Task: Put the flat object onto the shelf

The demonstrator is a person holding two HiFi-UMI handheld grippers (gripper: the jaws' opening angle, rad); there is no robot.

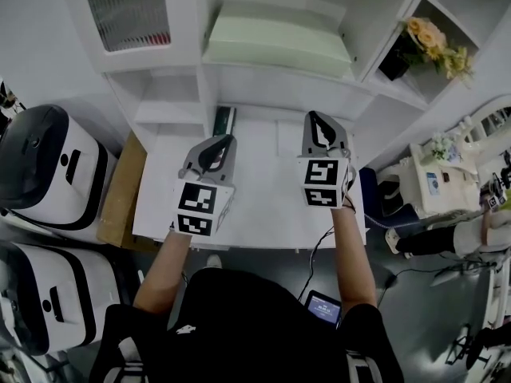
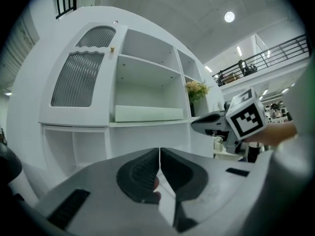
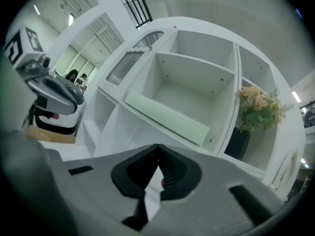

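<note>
Pale green, the flat object (image 1: 275, 42) lies lengthwise on the middle shelf (image 1: 263, 82) of the white cabinet, well apart from both grippers. We hold the left gripper (image 1: 226, 140) and the right gripper (image 1: 314, 118) side by side above the white desk (image 1: 255, 190), each with its jaws pressed together and nothing between them.

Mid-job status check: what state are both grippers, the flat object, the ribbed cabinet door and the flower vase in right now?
left gripper: shut, nothing between its jaws.
right gripper: shut, nothing between its jaws.
flat object: lying flat on the shelf, apart from both grippers.
cabinet door: closed.
flower vase: upright in the right-hand compartment.
</note>
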